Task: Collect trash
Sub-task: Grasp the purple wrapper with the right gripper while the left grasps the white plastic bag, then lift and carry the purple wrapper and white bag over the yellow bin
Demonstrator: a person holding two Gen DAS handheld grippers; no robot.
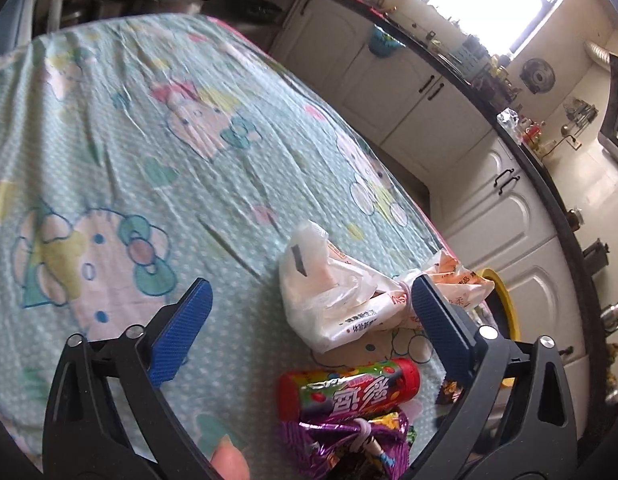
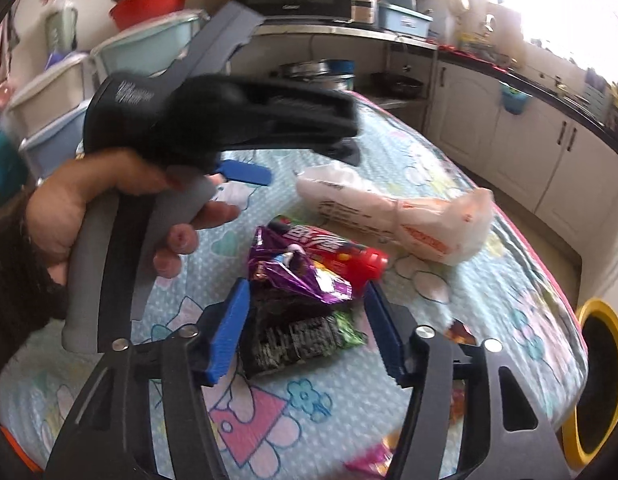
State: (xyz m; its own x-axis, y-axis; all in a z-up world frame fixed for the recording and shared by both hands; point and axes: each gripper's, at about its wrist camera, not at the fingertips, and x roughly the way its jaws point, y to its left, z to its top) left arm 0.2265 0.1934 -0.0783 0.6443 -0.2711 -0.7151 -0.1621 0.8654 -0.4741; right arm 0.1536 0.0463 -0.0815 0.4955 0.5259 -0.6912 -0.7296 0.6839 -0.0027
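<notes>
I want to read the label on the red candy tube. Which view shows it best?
The left wrist view: the red candy tube lies whole and unobstructed, its printed label facing the camera. In the right wrist view, the purple foil wrapper covers part of the tube, so only a blurred stretch of label shows.

Left hand-held gripper (image 1: 307, 304) pitched down, blue pads wide apart, nothing pressed between them. In the right wrist view its black and grey body shows blurred at upper left, held by the person's left hand (image 2: 121, 208): fingers (image 2: 213, 216) curled round the grey handle, dark sleeve at the wrist. A fingertip (image 1: 229, 462) shows at the bottom edge of the left wrist view. Right hand-held gripper (image 2: 305, 320) also tilted down, pads about half apart, not pressing on anything.
</notes>
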